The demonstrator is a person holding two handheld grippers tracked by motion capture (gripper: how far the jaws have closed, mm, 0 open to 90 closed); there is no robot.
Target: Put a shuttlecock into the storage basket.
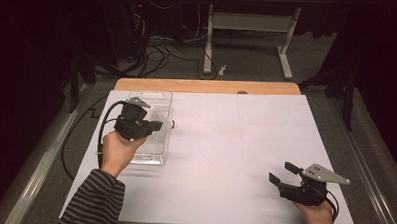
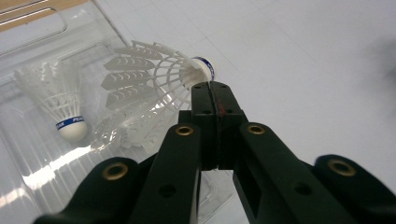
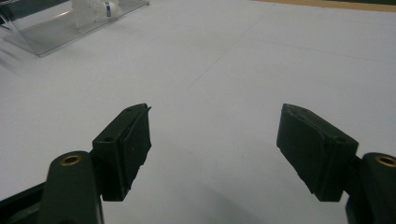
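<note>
White plastic shuttlecock (image 2: pixel 154 79), blue band round its cork, pinched by the skirt rim, lying level over the right wall of the clear tray (image 2: pixel 28 154) near the table's far-left corner, cork pointing right, out past the wall.

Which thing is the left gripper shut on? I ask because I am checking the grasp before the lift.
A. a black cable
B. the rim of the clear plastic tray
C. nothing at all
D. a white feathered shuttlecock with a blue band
D: in the left gripper view the left gripper has its jaws pressed together on the edge of the white feathered shuttlecock with a blue band, near its cork, above the clear plastic tray.
</note>
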